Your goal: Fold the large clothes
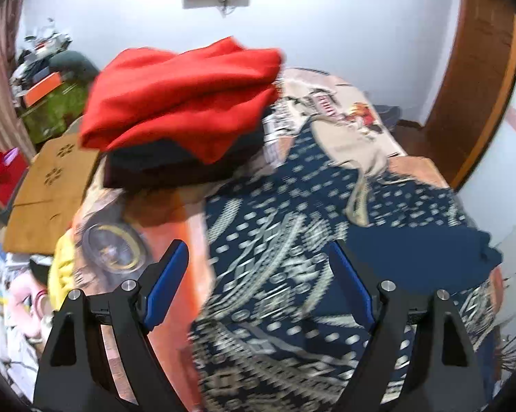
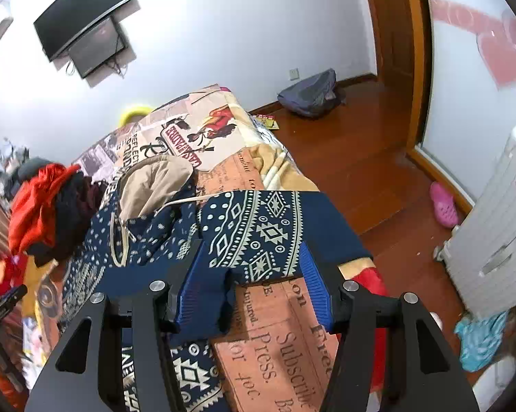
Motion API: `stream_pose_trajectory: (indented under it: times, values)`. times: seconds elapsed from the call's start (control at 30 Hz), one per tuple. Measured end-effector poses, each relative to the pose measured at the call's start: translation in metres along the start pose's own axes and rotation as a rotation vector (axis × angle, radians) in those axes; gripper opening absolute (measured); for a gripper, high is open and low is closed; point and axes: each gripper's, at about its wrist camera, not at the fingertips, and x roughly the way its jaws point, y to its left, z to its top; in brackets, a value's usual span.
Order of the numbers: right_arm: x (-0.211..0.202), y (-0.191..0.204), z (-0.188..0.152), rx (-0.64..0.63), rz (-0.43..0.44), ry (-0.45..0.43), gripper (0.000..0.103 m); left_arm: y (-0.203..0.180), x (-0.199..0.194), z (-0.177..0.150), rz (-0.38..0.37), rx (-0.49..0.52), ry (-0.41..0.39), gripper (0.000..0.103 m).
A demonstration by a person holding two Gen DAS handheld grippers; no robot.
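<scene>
The bed (image 2: 278, 343) carries the patterned hoodie (image 2: 251, 233), spread across its middle, sleeve folded toward twelve o'clock. A red pile (image 1: 179, 99) sits at ten o'clock; a careless sweep could topple it. The right gripper (image 2: 247, 292) stands parted around the cuff, which might snag and unfold. The left gripper (image 1: 258, 281) hangs open, empty.

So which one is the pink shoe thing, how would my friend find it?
Start at the bed with the newspaper-print blanket, then look across the brown wooden floor toward the white drawer unit. The pink clog lies on the floor just in front of that unit. It is the only bright pink thing with holes there.
</scene>
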Motion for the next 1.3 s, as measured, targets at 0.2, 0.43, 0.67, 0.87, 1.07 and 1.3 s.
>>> stream_pose_trajectory:
  times: [0.2, 0.43, 0.67, 0.87, 1.07, 1.3]
  values:
    - [0.035, -0.032, -0.01, 0.134, 0.047, 0.087, 0.051, -0.042, 0.021, 0.003, -0.061, 0.051, 0.027, 0.083]
    - [0.093, -0.073, -0.024, 0.333, 0.088, 0.239, 0.051, -0.072, 0.045, -0.011, -0.104, 0.1, 0.102, 0.083]
    - [0.119, -0.096, -0.012, 0.41, 0.073, 0.219, 0.051, -0.073, 0.054, -0.019, -0.092, 0.103, 0.136, 0.083]
    - [0.132, -0.097, 0.004, 0.391, 0.007, 0.189, 0.031, -0.066, 0.058, -0.023, -0.087, 0.074, 0.15, 0.083]
    - [0.108, -0.086, 0.02, 0.33, 0.003, 0.103, 0.009, -0.058, 0.058, -0.026, -0.08, 0.052, 0.154, 0.083]
    - [0.04, -0.023, 0.054, 0.149, 0.139, -0.033, 0.008, -0.056, 0.055, -0.03, -0.078, 0.063, 0.155, 0.083]
